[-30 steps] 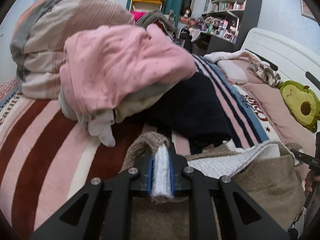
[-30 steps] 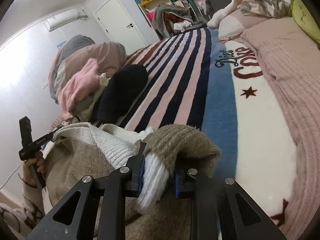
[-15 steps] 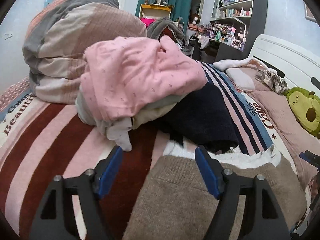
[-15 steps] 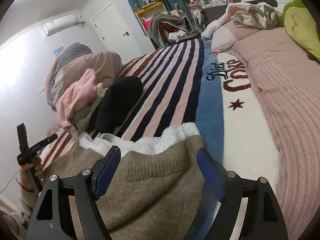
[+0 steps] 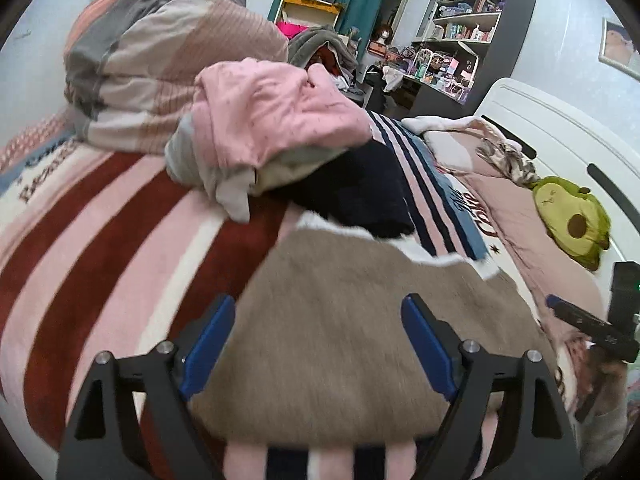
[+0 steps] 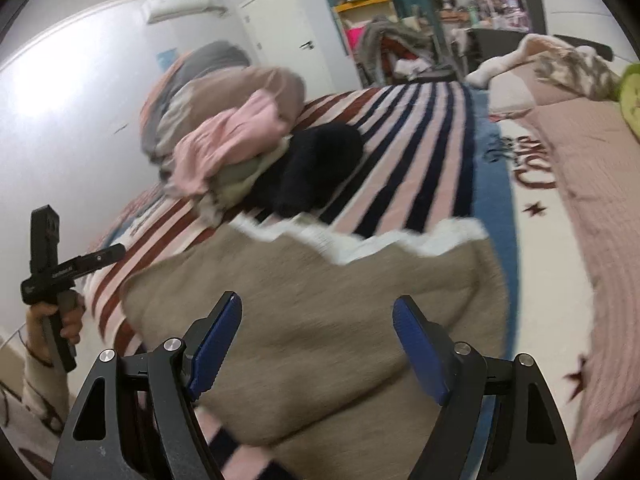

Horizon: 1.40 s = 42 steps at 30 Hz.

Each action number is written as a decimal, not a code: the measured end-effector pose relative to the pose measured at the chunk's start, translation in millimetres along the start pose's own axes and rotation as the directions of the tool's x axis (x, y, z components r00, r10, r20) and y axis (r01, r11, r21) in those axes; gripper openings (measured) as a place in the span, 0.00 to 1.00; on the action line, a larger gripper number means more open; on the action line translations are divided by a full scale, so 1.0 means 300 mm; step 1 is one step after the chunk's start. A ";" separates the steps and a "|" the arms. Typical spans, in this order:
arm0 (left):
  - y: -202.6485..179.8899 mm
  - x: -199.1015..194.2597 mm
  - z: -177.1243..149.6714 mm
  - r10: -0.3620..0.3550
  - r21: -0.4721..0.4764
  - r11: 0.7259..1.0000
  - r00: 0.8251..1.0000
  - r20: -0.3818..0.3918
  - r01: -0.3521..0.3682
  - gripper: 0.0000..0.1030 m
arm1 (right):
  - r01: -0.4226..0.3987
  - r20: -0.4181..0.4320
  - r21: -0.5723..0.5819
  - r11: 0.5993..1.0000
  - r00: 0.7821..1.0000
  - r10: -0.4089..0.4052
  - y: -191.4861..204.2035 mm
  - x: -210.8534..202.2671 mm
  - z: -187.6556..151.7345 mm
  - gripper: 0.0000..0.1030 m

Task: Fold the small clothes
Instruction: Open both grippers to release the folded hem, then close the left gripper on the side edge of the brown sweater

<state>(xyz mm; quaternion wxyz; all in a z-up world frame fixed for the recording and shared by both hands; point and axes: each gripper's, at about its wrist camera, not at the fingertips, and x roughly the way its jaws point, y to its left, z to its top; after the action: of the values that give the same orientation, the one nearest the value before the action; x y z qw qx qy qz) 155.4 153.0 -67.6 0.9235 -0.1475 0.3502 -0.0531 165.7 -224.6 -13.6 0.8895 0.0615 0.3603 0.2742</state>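
Jaws wide apart on both sides, left gripper [image 5: 316,344] and right gripper [image 6: 318,344] holding nothing. Between and beyond them lies the sweater [image 5: 352,336], folded, white hem farthest. Soft, floppy knit, probably light; pinch its corners.

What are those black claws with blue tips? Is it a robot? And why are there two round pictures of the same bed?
No robot: a person holds one claw tool in each hand. Each carries a camera looking along its fingers, so there is one picture each. The left gripper and the right gripper are both open, holding nothing. Beneath them a brown sweater with a white edge lies folded on the striped blanket. Farther back, a pink garment tops a pile, beside a dark garment. An avocado plush sits by the headboard.
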 end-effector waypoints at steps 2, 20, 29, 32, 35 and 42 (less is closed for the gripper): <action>0.024 -0.034 -0.048 -0.013 -0.042 0.999 1.000 -0.004 0.013 0.80 | -0.010 -0.015 -0.038 0.999 1.000 0.009 0.063 0.011 -0.023 0.63; 0.162 0.057 -0.279 -0.289 -0.345 0.905 0.954 -0.074 0.247 0.80 | -0.067 -0.173 -0.222 0.973 0.985 0.028 0.261 0.161 -0.093 0.14; 0.143 0.171 -0.255 -0.319 -0.389 0.883 0.944 -0.087 0.262 0.80 | -0.059 -0.211 -0.199 0.978 0.977 0.016 0.226 0.199 -0.135 0.12; 0.127 0.192 -0.243 -0.328 -0.398 0.877 0.941 -0.084 0.270 0.81 | -0.063 -0.204 -0.206 0.976 0.979 0.020 0.235 0.191 -0.133 0.15; 0.114 0.207 -0.237 -0.337 -0.406 0.870 0.938 -0.078 0.278 0.80 | -0.089 -0.197 -0.225 0.970 0.979 0.044 0.261 0.189 -0.126 0.15; 0.051 0.206 -0.191 -0.295 -0.351 0.899 0.954 -0.043 0.262 0.35 | -0.110 -0.230 -0.250 0.962 0.972 0.051 0.285 0.225 -0.149 0.15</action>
<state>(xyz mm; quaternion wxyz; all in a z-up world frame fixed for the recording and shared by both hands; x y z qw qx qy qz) 163.6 141.7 -152.0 0.8489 -0.3513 0.3728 -0.1302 137.6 -120.7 -61.2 0.8321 -0.0726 0.4152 0.3605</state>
